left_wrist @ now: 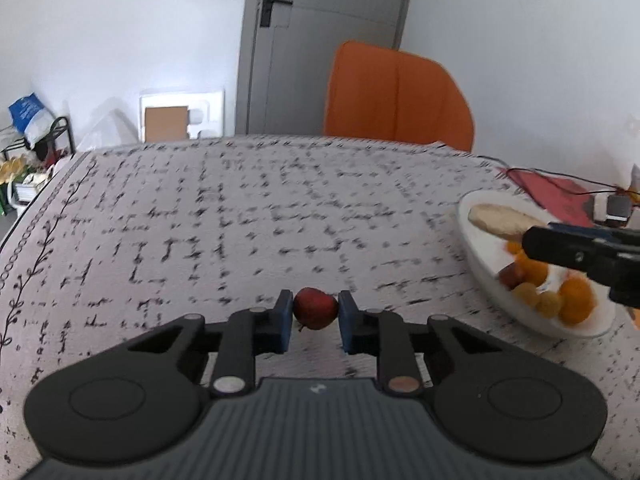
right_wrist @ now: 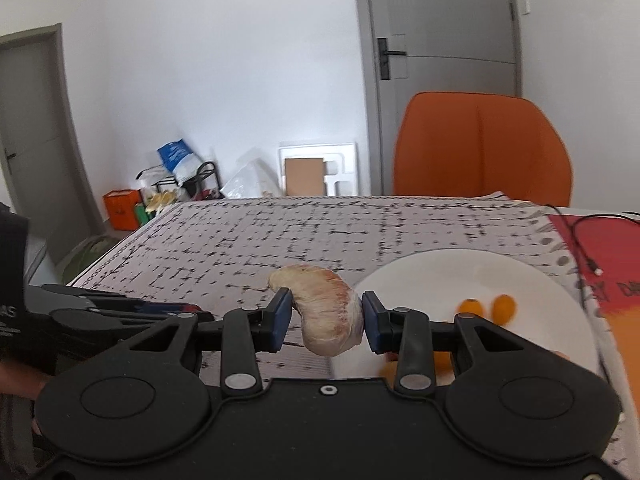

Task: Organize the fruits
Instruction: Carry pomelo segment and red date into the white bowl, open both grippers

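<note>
Left gripper [left_wrist: 315, 316]: jaws clamped on a small red fruit [left_wrist: 315, 309], lifted above the worktop [left_wrist: 240, 208], near its front edge.
Right gripper [right_wrist: 325, 322]: jaws gripping a pale pomelo wedge [right_wrist: 326, 314] across its thick lower end; its long axis curves up and to the left, away from the jaws.
Plate [right_wrist: 432, 276]: white, at the worktop's right side, holding small orange fruits [right_wrist: 504, 308]; the left view also shows yellowish ones and a dark red one on it.
Key relation: in the right view the plate's near rim lies just right of and below the wedge, so the right gripper is much the nearer one. In the left view the plate [left_wrist: 474, 264] sits well off to the right of the red fruit.
Judgement: the wedge probably goes down first, with a short shift right; the red fruit needs a longer carry right.
Risk: the right gripper [left_wrist: 568, 254] hangs over the plate in the left gripper's path.
</note>
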Demonstrator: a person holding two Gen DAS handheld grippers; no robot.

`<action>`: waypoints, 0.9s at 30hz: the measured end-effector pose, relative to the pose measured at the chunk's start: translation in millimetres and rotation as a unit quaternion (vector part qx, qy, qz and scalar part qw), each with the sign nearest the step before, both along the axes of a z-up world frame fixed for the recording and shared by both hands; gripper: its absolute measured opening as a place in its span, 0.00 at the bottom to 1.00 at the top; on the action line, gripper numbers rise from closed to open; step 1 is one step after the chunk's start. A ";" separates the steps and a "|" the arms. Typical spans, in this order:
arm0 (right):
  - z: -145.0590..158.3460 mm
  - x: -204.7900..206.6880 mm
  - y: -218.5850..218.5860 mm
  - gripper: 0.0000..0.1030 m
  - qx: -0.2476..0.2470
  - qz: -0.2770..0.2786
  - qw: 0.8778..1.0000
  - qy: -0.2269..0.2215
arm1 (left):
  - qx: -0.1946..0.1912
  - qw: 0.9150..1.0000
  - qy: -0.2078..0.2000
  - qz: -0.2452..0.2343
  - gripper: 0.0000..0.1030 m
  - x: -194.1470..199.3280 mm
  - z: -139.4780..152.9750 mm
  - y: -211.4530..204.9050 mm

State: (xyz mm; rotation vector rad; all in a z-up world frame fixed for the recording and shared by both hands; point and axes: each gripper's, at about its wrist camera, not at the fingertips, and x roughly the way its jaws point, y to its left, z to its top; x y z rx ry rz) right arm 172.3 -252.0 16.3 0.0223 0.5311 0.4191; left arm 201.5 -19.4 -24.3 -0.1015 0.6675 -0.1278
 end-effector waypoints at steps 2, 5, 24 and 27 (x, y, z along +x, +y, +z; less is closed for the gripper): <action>0.4 -1.5 -8.0 0.35 0.000 -0.008 1.000 -0.001 | -0.007 1.000 -0.005 -0.009 0.22 -2.0 4.3 -6.4; 2.1 -4.4 -22.3 0.35 0.002 -0.024 1.000 -0.004 | -0.005 1.000 -0.014 -0.019 0.22 -2.3 9.8 -19.4; 7.2 -7.0 -98.5 0.35 -0.004 -0.103 0.994 -0.022 | -0.006 0.996 -0.049 -0.078 0.22 14.8 32.6 -79.0; 4.2 -4.1 -101.2 0.35 0.000 -0.104 0.994 -0.019 | -0.008 0.995 -0.049 -0.081 0.22 19.5 33.4 -88.5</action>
